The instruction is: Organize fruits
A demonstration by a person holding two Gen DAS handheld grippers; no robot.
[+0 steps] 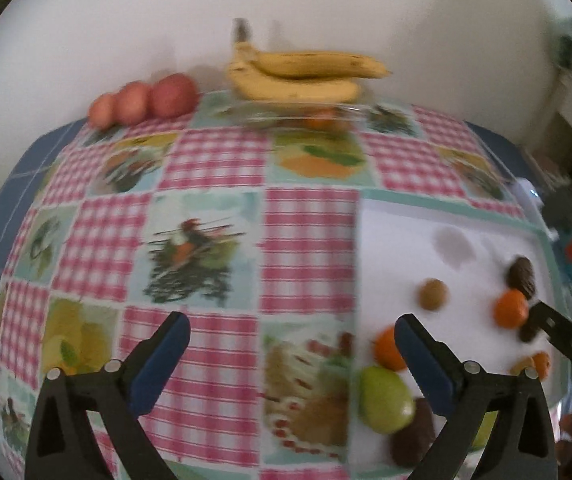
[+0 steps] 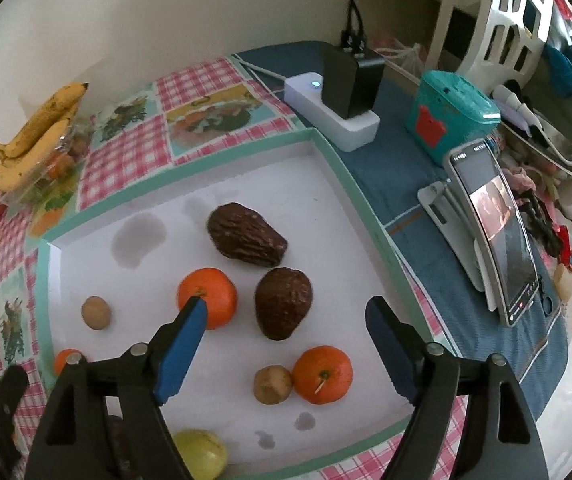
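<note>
A white tray (image 2: 326, 168) with a teal rim holds two dark avocados (image 2: 247, 234) (image 2: 283, 302), oranges (image 2: 207, 296) (image 2: 322, 374), two small brown fruits (image 2: 95, 312) (image 2: 273, 384) and a green fruit (image 2: 201, 454). My right gripper (image 2: 286, 316) is open and empty, hovering over the nearer avocado. My left gripper (image 1: 292, 330) is open and empty over the tablecloth, left of the tray (image 1: 398, 232); its right finger overlaps an orange (image 1: 386, 350) above a green fruit (image 1: 384, 400). Bananas (image 1: 302, 72) lie on a clear dish at the back, with three red fruits (image 1: 145, 98) beside them.
A white power strip (image 2: 332, 110) with a black adapter, a teal box (image 2: 452, 110) and a phone on a stand (image 2: 494, 232) sit right of the tray. Clutter fills the far right. The patterned tablecloth (image 1: 205, 208) stretches left of the tray; a wall stands behind.
</note>
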